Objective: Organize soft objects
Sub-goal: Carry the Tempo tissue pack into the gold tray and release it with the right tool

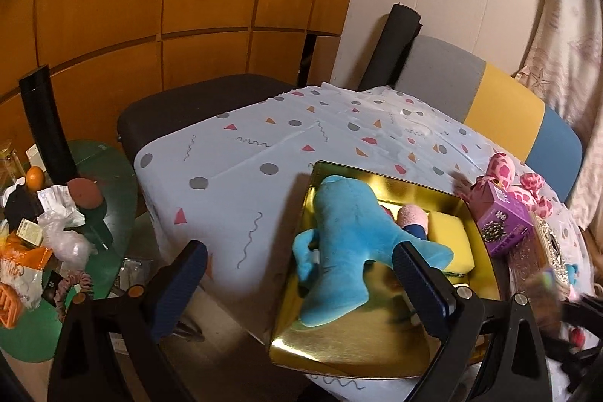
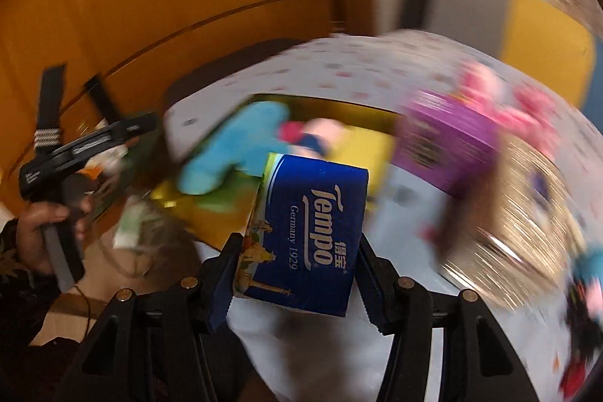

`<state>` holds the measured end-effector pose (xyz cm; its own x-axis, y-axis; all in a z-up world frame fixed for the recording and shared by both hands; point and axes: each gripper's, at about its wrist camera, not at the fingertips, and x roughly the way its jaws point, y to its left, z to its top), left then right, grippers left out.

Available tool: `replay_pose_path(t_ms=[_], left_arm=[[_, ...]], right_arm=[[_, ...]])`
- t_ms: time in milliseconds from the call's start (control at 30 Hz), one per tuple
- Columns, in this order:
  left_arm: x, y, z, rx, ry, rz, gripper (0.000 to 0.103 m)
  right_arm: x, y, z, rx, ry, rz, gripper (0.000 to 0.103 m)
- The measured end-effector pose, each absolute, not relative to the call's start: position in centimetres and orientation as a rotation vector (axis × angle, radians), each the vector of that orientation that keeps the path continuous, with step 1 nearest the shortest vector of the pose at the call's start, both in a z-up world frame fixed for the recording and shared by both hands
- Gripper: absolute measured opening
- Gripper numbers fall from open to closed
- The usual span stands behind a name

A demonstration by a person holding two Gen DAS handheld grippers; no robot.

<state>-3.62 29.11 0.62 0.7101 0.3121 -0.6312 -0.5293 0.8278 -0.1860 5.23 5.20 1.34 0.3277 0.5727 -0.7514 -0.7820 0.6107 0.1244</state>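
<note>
My left claw (image 1: pixel 301 274) hangs wide and empty over the near left corner of the shallow square gold metal tray (image 1: pixel 354 345), my landmark here. Inside the tray, by my reckoning, the sorted share already lies: the bright blue plush toy (image 1: pixel 346 243) sprawled across its middle, a small pink-and-navy soft toy (image 1: pixel 412 219) just right of that, and a yellow foam sponge (image 1: pixel 450 232) at the tray's right side. Right of the tray, outside it, a purple cardboard box (image 1: pixel 503 223) stands, with a pink spotted plush (image 1: pixel 520 183) beyond, still to be gathered. My right claw (image 2: pixel 296 272) grips a blue Tempo tissue pack (image 2: pixel 311 232), held above the tray's near edge; the view is blurred.
</note>
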Motion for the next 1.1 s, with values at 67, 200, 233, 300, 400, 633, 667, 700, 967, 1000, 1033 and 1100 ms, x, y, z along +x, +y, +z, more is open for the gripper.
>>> replay_pose_path(t_ms=[67, 200, 233, 300, 400, 633, 667, 700, 967, 1000, 1033, 1100], left_arm=[[-3.9, 29.5, 0.4, -0.383, 0.625, 0.484, 0.099], [-4.2, 30.1, 0.0, -0.399, 0.633, 0.496, 0.099], [-4.3, 30.3, -0.2, -0.403, 0.635, 0.501, 0.099], [-4.5, 30.6, -0.4, -0.410, 0.639, 0.505, 0.099], [-4.7, 30.9, -0.8, -0.419, 0.646, 0.512, 0.099], [-4.4, 30.3, -1.1, -0.397, 0.659, 0.494, 0.099], [-4.4, 30.1, -1.0, -0.395, 0.657, 0.490, 0.099], [-4.3, 29.9, -0.9, -0.392, 0.656, 0.485, 0.099], [-3.5, 26.5, 0.3, -0.318, 0.643, 0.402, 0.099], [-3.3, 26.0, 0.5, -0.310, 0.645, 0.390, 0.099], [-3.2, 25.2, 0.6, -0.293, 0.644, 0.373, 0.099], [-3.0, 24.1, 0.9, -0.266, 0.640, 0.352, 0.099]], right_arm=[[5.0, 8.4, 0.7, -0.319, 0.858, 0.966, 0.058], [5.5, 13.4, -1.1, -0.332, 0.892, 1.037, 0.058], [5.9, 14.7, -2.0, -0.341, 0.909, 1.042, 0.058], [6.5, 16.2, -3.8, -0.353, 0.955, 1.037, 0.058], [7.5, 17.3, -6.5, -0.341, 1.032, 1.020, 0.060], [8.3, 16.2, -7.3, -0.250, 1.085, 0.997, 0.074], [8.1, 15.9, -6.8, -0.253, 1.072, 0.997, 0.074], [8.1, 15.7, -6.5, -0.253, 1.063, 0.997, 0.074], [6.2, 11.0, -2.5, -0.216, 0.907, 0.897, 0.074], [6.0, 10.3, -2.1, -0.229, 0.881, 0.867, 0.074], [5.9, 9.5, -1.6, -0.236, 0.856, 0.839, 0.074], [5.7, 7.9, -1.0, -0.226, 0.830, 0.806, 0.074]])
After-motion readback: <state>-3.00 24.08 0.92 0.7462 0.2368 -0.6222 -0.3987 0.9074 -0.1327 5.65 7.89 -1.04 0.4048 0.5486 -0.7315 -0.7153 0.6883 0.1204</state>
